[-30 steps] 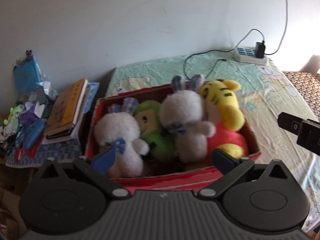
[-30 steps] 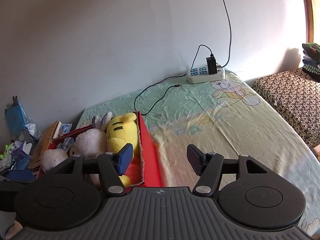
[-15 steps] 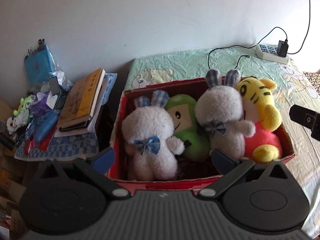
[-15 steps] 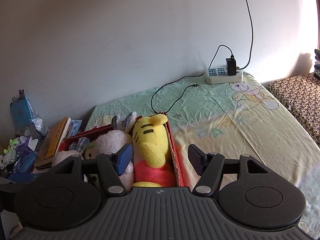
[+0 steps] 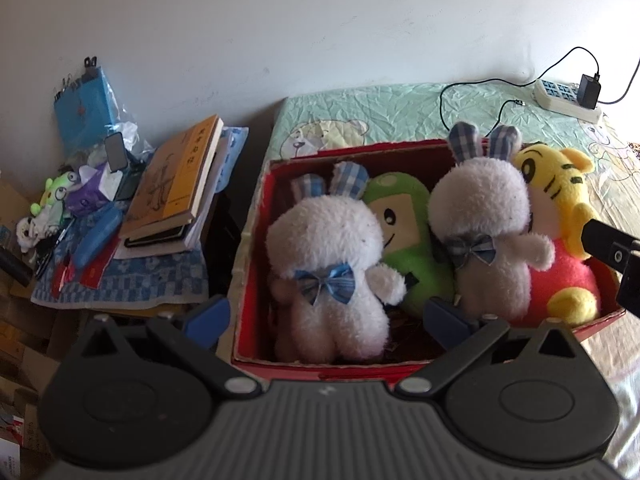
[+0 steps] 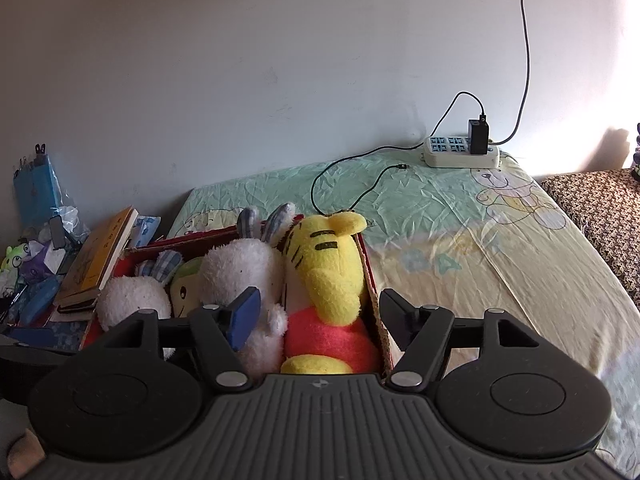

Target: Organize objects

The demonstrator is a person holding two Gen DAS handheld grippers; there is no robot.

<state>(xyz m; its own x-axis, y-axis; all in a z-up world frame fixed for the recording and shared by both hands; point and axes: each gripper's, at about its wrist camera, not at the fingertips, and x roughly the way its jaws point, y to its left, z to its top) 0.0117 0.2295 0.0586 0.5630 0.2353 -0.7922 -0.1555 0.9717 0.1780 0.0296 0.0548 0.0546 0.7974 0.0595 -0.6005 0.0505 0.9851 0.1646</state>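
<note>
Over the last second both cameras had drawn in toward the red cardboard box (image 5: 256, 216): in the left wrist view it had slid from the centre toward the right and grown larger, and in the right wrist view the yellow tiger plush (image 6: 332, 276) had come from the left edge to sit between the fingers. The left gripper (image 5: 326, 318) hung spread and empty over the box's near edge; the right gripper (image 6: 320, 316) was spread too, holding nothing.

Four toys stood upright and packed side by side in the box: a white rabbit plush with a blue bow (image 5: 324, 256), a green plush (image 5: 404, 236), a second white rabbit plush (image 5: 478, 220) and the tiger at the right end. They already lay gathered in one container, which fits either a finished sorting or toys about to be taken out.

The box rested on a bed (image 6: 480, 240) with a crumpled green-and-yellow cartoon-bear sheet, against a plain pale wall. A power strip (image 6: 460, 152) with a black charger and trailing cable lay at the far edge. Left of the bed, a stack of books (image 5: 176, 184) sat amid clutter.
</note>
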